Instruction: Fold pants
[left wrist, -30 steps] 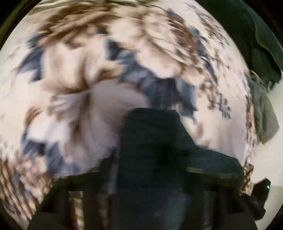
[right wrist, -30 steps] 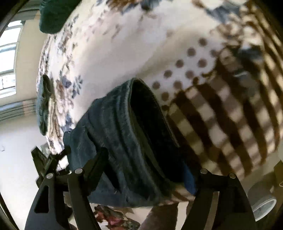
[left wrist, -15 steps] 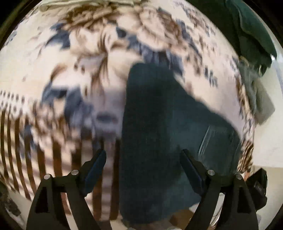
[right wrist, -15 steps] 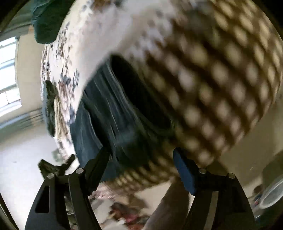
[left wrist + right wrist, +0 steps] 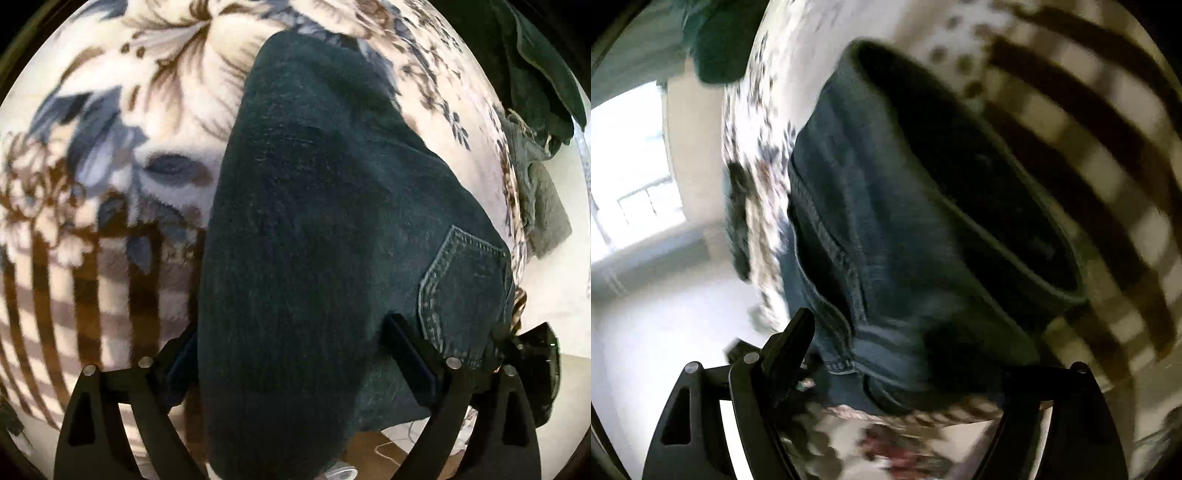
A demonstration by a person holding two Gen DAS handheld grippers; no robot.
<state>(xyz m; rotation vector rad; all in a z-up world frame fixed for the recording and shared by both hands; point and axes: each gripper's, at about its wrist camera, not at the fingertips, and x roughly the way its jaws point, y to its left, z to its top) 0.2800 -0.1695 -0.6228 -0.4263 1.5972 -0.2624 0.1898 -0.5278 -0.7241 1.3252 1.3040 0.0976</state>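
Dark blue denim pants lie folded on a floral and striped blanket. A back pocket shows at the right in the left wrist view. My left gripper is open, its fingers standing on either side of the near end of the pants. In the right wrist view the pants show their open waistband. My right gripper is open, with the denim between its spread fingers; its right fingertip is hidden behind the cloth.
Dark green clothing and a grey-green garment lie at the blanket's far right edge. The blanket's edge and the floor show at the left of the right wrist view, with a bright window beyond.
My left gripper let go of the denim, opened and drew back, so more of the pants shows. My right gripper stayed open and shifted along the waistband.
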